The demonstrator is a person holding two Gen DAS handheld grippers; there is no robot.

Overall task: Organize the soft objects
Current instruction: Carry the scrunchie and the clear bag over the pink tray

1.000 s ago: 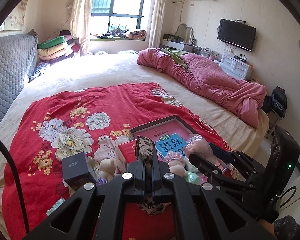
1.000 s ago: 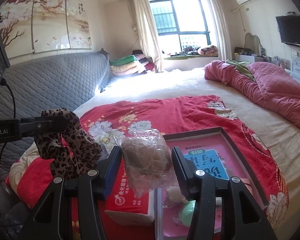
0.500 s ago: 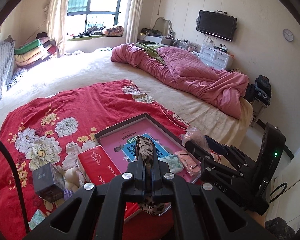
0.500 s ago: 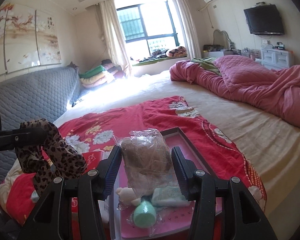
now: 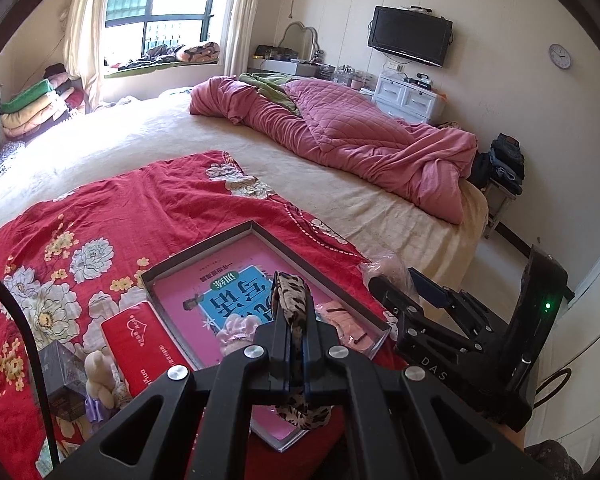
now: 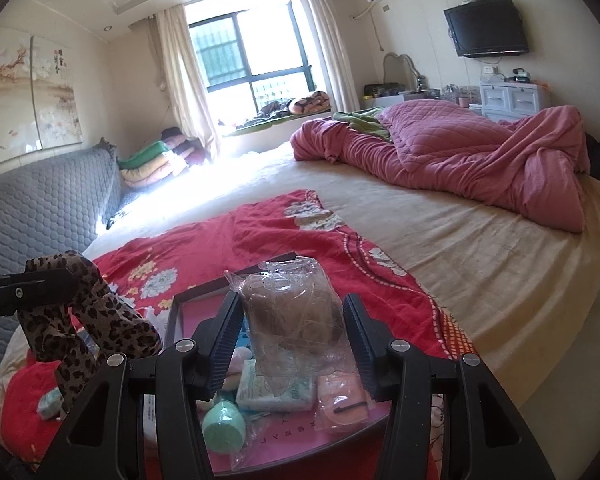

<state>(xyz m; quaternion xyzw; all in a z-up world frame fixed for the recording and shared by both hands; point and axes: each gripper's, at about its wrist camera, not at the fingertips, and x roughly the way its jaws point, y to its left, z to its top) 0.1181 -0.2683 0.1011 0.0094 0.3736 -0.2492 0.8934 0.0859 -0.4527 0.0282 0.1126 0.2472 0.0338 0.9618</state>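
Bedroom scene: big bed [image 5: 340, 196] with a red floral blanket [image 5: 140, 208] on the near side and a pink quilt [image 5: 360, 136] bunched far right. We see a shallow dark-rimmed tray [image 5: 204, 245] with a pink bottom on the blanket, holding small packets and a green egg-shaped item [image 6: 223, 426]. Left gripper [image 5: 296, 320] is clamped tight on a leopard-print scrunchie [image 5: 290, 300], above the tray's near part. Right gripper [image 6: 292, 344] has a clear bag of tan hair ties [image 6: 292, 316] pinched between its half-spread fingers, also over the tray. Red box [image 5: 140, 344] sits just left of the tray.
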